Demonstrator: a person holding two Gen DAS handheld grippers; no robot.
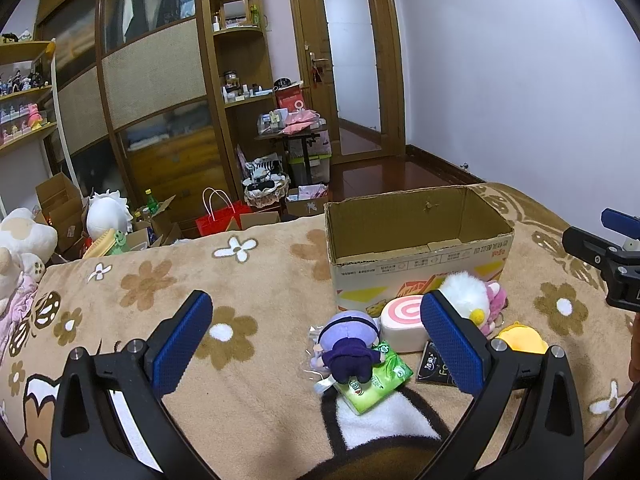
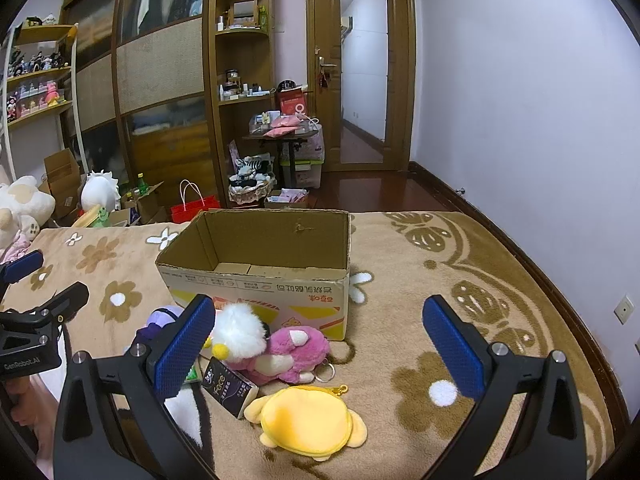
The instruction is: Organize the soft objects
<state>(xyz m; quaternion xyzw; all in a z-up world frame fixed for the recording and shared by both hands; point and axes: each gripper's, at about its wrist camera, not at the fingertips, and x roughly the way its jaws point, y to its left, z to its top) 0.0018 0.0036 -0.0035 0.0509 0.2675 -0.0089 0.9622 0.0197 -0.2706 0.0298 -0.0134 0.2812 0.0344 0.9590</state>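
Observation:
An open, empty cardboard box point(image 1: 420, 256) point(image 2: 256, 276) stands on the flowered blanket. In front of it lie a purple-haired doll point(image 1: 352, 344) on a green tissue pack point(image 1: 376, 384), a pink-swirl roll plush point(image 1: 402, 320), a white-and-pink plush point(image 1: 476, 300) point(image 2: 272, 344), a black tissue pack point(image 2: 230, 386) and a yellow plush pouch point(image 2: 308, 420) point(image 1: 520, 338). My left gripper point(image 1: 316, 344) is open and empty, just short of the doll. My right gripper point(image 2: 316, 348) is open and empty above the pink plush and pouch.
The blanket point(image 1: 200, 280) covers a bed. Beyond its far edge are cardboard boxes, a red bag point(image 1: 220, 220), plush toys point(image 1: 24, 240), a wardrobe and shelves. A door point(image 1: 352, 64) and a bare wall are on the right.

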